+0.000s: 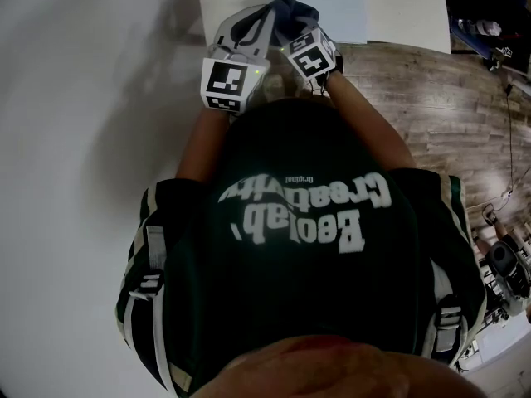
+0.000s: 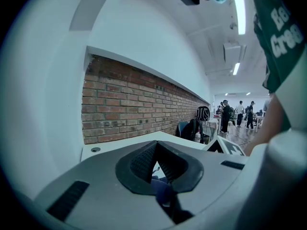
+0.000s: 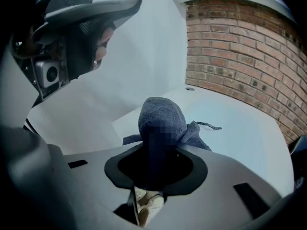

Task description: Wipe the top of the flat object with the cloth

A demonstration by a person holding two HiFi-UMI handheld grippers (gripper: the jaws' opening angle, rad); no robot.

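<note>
"What's closest?"

"A dark green shirt (image 1: pixel 307 288) fills the head view. Past it, the two tools are side by side."

"Their jaws?"

"The right tool (image 3: pixel 156 143) is clamped on a bunched blue-grey cloth (image 3: pixel 160 115), soft and nubbly. It is over the pale flat board (image 3: pixel 240 138) on the white tabletop (image 1: pixel 406 11). I can't tell if the cloth touches the board. The left tool (image 2: pixel 156 148) has ribbed black pads (image 2: pixel 144 162) that meet at the tips, with nothing clearly gripped."

"Anything only one view has?"

"Only the left gripper view shows distant people (image 2: pixel 225 114)."
</note>
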